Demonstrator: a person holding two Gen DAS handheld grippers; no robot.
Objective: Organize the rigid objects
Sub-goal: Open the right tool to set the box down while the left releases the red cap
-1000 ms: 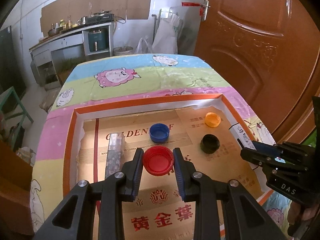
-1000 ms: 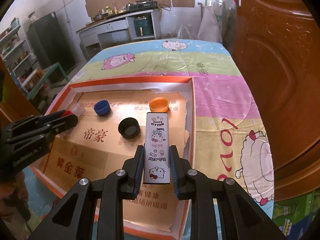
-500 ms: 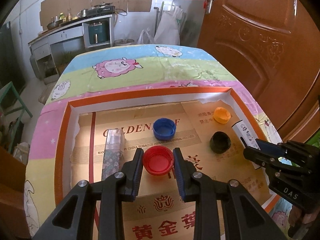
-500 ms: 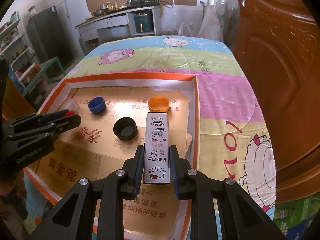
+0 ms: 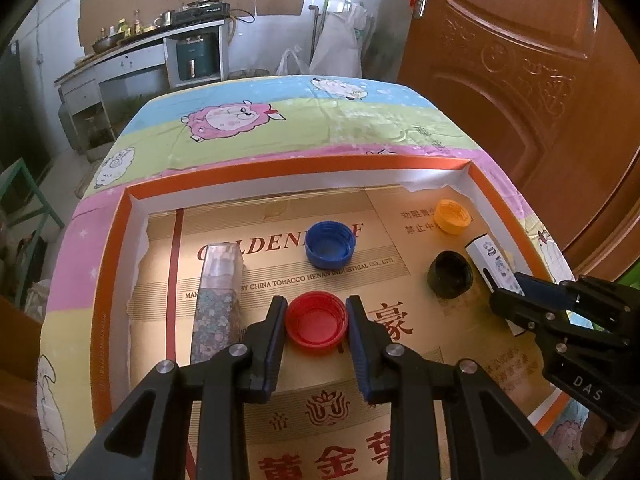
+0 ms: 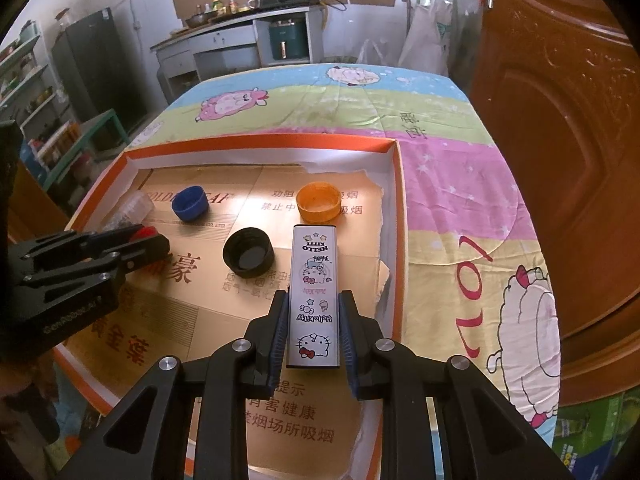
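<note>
My left gripper [image 5: 316, 320] is shut on a red bottle cap [image 5: 317, 323], open side up, just above the cardboard floor of an orange-rimmed tray [image 5: 280, 166]. My right gripper [image 6: 314, 320] is shut on a white Hello Kitty box [image 6: 315, 288] and holds it lengthwise near the tray's right wall; the box also shows in the left wrist view [image 5: 494, 262]. A blue cap [image 5: 330, 244], a black cap [image 5: 450, 274] and an orange cap [image 5: 452, 216] lie in the tray. A clear flower-patterned box [image 5: 219, 300] lies to the left of the red cap.
The tray sits on a table under a sheep-print cloth [image 5: 280, 120]. A brown door [image 5: 520, 80] stands close on the right. A kitchen counter [image 5: 152, 48] with a cooker is far behind. Green crates [image 6: 592, 432] sit on the floor at the right.
Both grippers have kept hold of their things. The views have drawn back a little from the tray; the caps and the flowered box lie where they were.
</note>
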